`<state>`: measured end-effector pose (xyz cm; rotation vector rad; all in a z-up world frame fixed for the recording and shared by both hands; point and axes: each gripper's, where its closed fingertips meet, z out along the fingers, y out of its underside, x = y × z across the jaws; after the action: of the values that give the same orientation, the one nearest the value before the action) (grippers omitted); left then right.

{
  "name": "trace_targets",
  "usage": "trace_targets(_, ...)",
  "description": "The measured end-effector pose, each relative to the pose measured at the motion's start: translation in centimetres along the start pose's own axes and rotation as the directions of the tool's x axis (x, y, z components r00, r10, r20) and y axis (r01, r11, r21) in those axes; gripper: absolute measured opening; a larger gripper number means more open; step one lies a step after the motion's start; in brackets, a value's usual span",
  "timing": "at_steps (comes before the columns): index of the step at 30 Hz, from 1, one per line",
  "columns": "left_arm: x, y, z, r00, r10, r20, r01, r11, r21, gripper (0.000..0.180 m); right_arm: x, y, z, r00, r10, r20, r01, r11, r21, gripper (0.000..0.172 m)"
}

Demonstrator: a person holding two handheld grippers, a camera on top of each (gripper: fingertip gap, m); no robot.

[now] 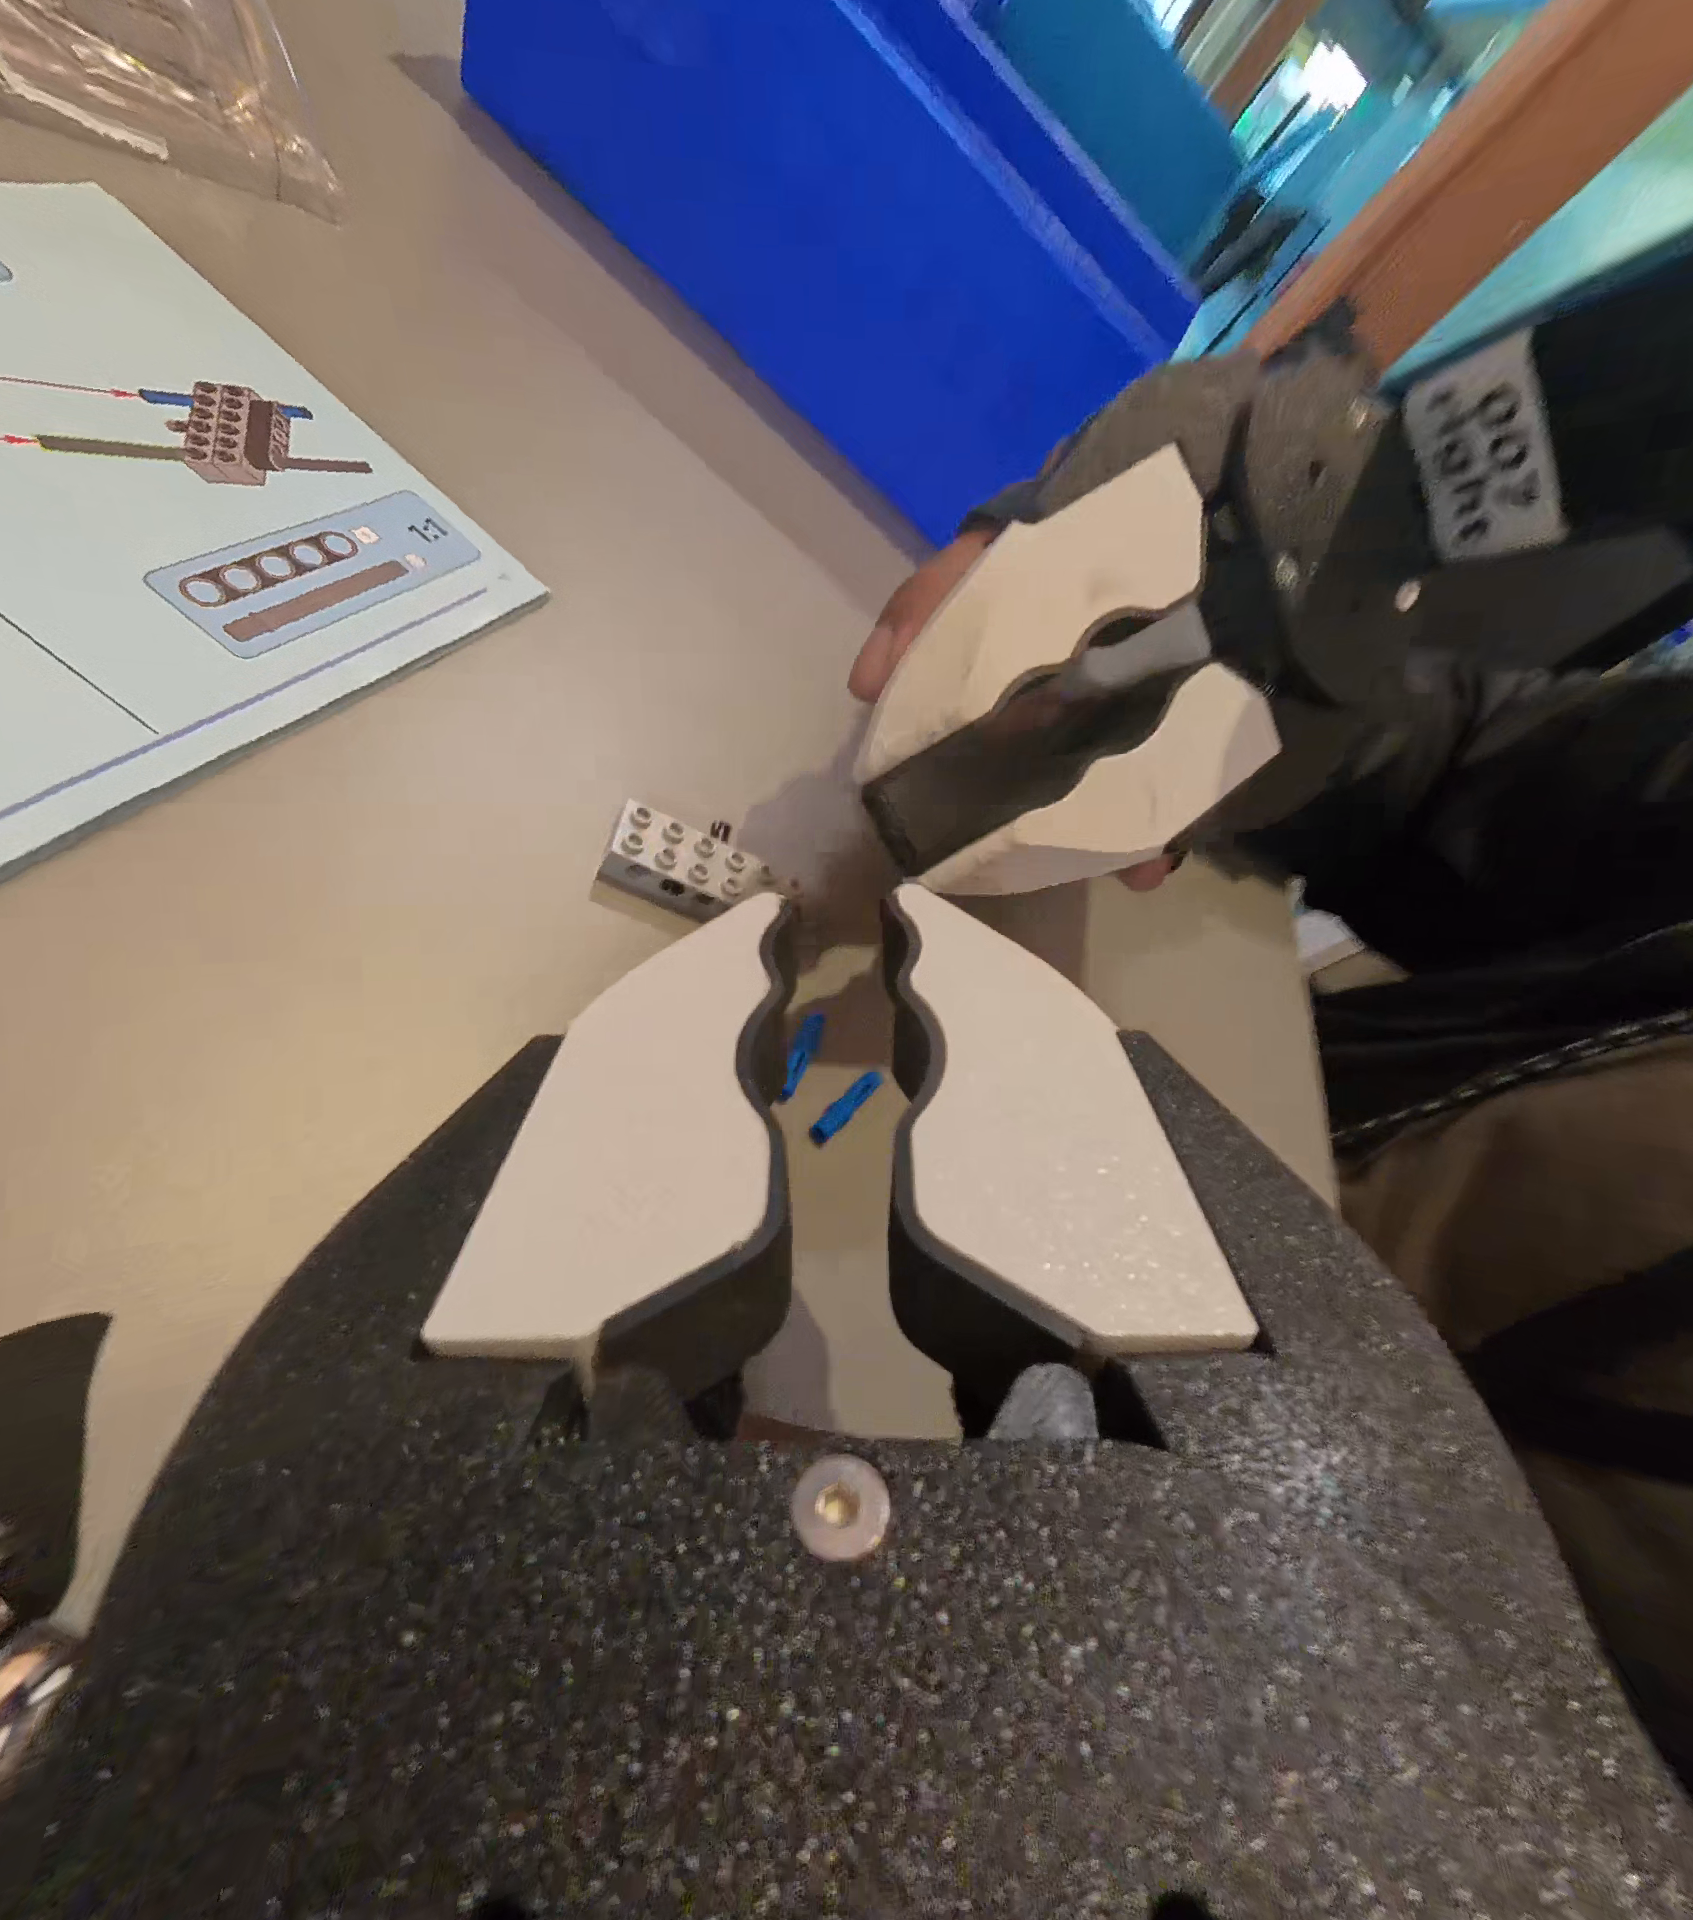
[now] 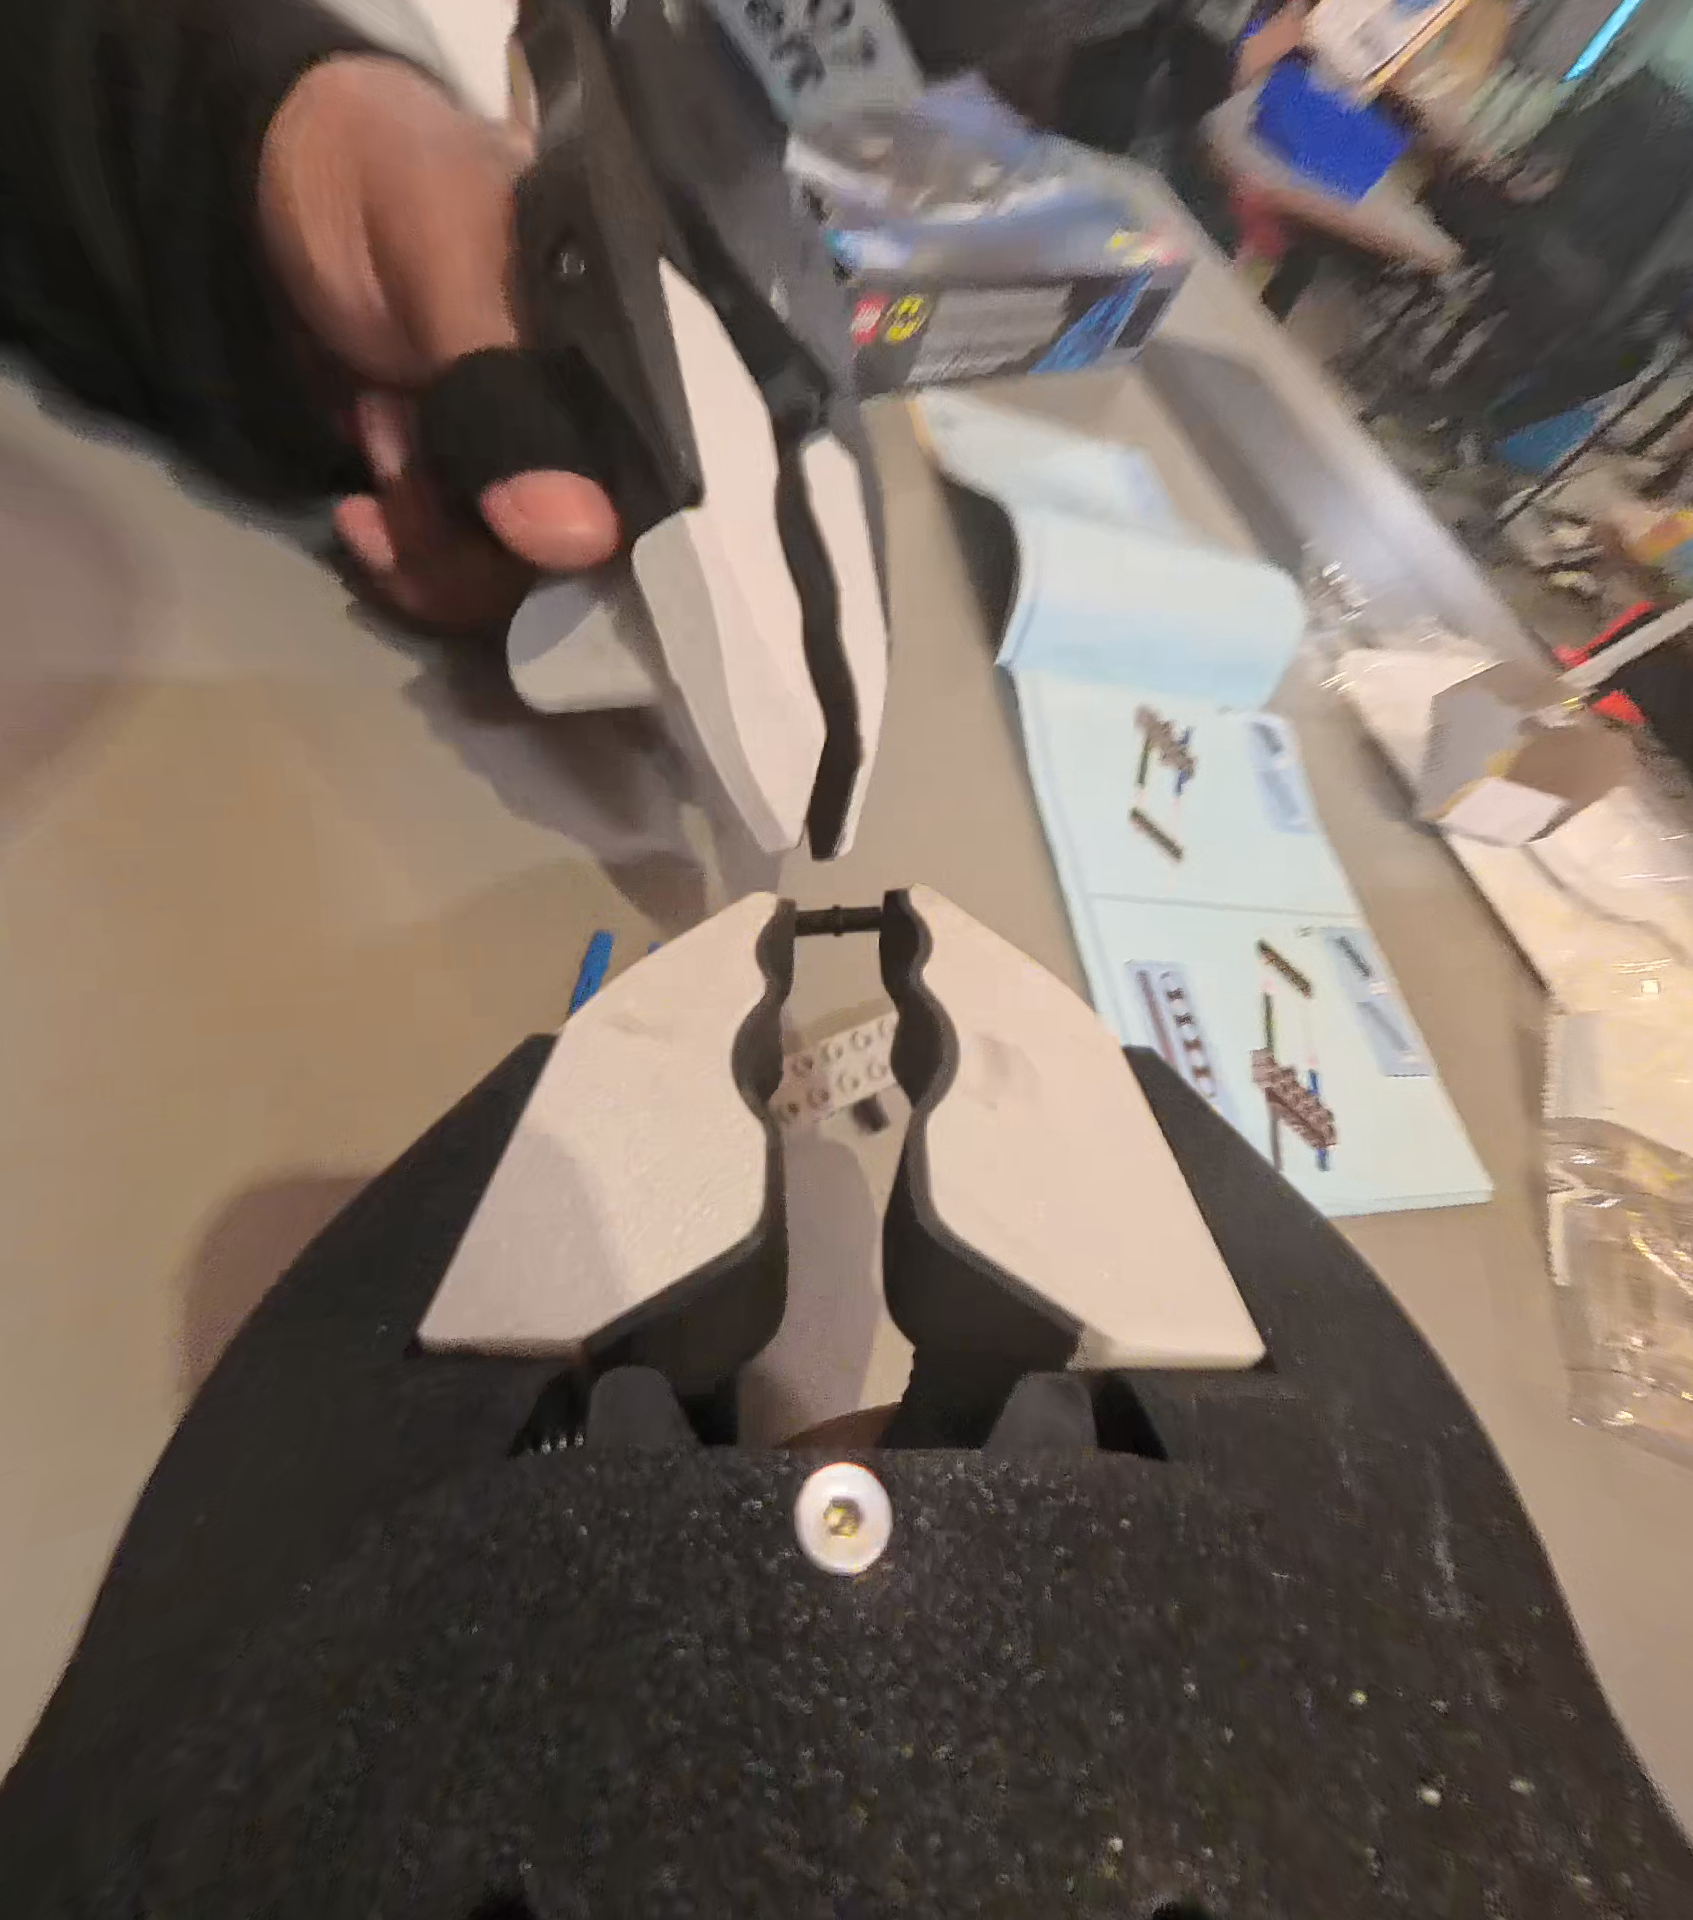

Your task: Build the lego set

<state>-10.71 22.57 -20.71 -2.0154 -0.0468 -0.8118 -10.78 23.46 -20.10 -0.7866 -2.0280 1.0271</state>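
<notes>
Between the left gripper's (image 1: 837,914) parted, bare fingertips, two small blue pins (image 1: 826,1075) are seen lying on the tan table (image 1: 302,987); a grey studded brick (image 1: 681,857) sits just beyond, beside the right gripper (image 1: 889,831).

Over in the right wrist view, a thin black pin (image 2: 837,921) is pinched crosswise at the right gripper's (image 2: 837,914) white tips, above the brick (image 2: 837,1070). An instruction booklet (image 2: 1237,914) and crinkly clear bags (image 2: 1673,1247) are spread to the right.

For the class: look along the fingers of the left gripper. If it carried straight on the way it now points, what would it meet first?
Most likely the right gripper, whose fingertips hang just beyond the left gripper. The grey studded brick on the table lies slightly left of that line. Depth is hard to judge, so this is tentative.
</notes>
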Motion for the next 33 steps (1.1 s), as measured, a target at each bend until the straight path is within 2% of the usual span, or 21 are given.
trace_targets(7,1.1,-1.9,-0.7,0.968,-0.178,-0.176,0.202,0.971,0.125,0.017,0.3,-1.6,0.1,0.989,-0.058,-0.135,0.068,0.995,0.071,0.016)
trace_targets(13,1.9,-1.5,-0.3,0.940,-0.232,-0.249,0.262,0.961,0.092,0.017,0.1,-2.5,0.2,0.976,-0.098,-0.197,0.120,0.988,0.100,0.016)
trace_targets(16,2.5,-1.2,-0.2,0.932,-0.230,-0.279,0.260,0.963,0.073,0.005,-0.4,-2.6,0.3,0.972,-0.126,-0.200,0.150,0.983,0.110,0.016)
trace_targets(21,2.4,-0.7,-0.6,0.961,-0.138,-0.239,0.153,0.987,0.043,0.004,-0.6,-2.5,-0.2,0.975,-0.166,-0.148,0.186,0.974,0.128,0.024)
trace_targets(24,2.6,0.3,-0.8,0.978,-0.043,-0.206,0.037,0.999,-0.036,0.004,-0.8,-2.1,-0.8,0.972,-0.211,-0.105,0.225,0.964,0.141,0.027)
trace_targets(28,3.3,2.7,-0.9,0.977,0.090,-0.195,-0.128,0.973,-0.192,0.004,-2.5,-1.4,-0.8,0.956,-0.292,-0.022,0.292,0.945,0.147,0.027)
trace_targets(33,4.2,4.7,-0.8,0.963,0.142,-0.228,-0.206,0.934,-0.291,0.004,-5.4,-1.5,-0.7,0.923,-0.378,0.072,0.361,0.915,0.178,0.025)
